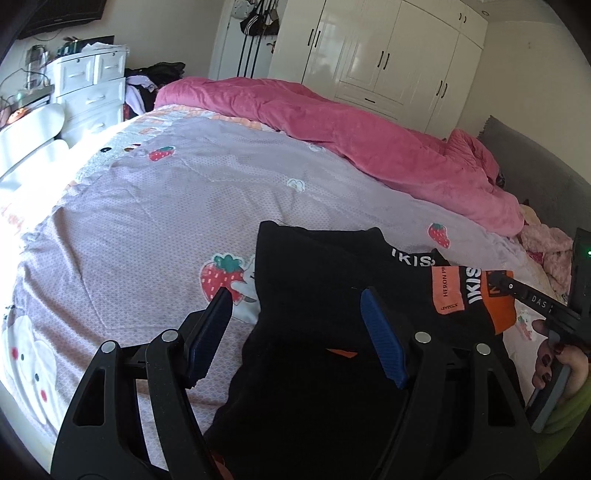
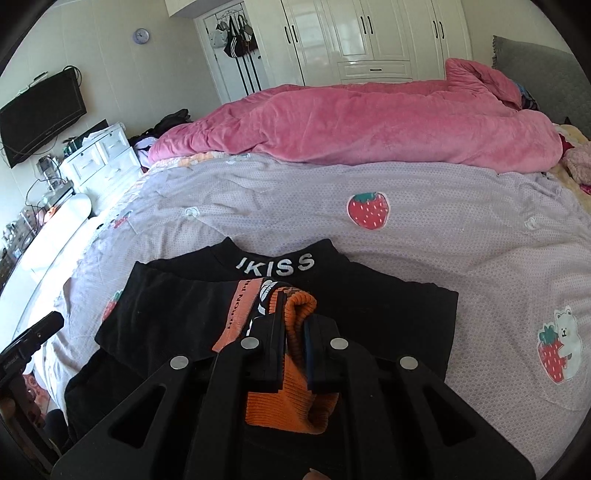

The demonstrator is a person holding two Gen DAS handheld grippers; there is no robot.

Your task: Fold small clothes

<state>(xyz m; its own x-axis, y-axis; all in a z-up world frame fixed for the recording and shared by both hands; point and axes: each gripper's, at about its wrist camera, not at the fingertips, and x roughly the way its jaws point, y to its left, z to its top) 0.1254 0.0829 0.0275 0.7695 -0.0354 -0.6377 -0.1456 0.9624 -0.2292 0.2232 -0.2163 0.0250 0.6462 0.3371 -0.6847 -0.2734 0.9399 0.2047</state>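
A black top with white "IKISS" lettering on its collar lies flat on the lilac bed sheet, collar pointing away from me. One sleeve, with an orange printed band and an orange ribbed cuff, is drawn across the body. My right gripper is shut on that cuff. In the left wrist view the same top lies under my left gripper, which stands open just above its left side with nothing between the blue pads. The right gripper comes in from the right there, on the orange cuff.
A rumpled pink duvet runs along the far side of the bed, with a grey headboard at the right. White drawers and a wall television stand to the left, a white wardrobe behind. A hand holds the right gripper.
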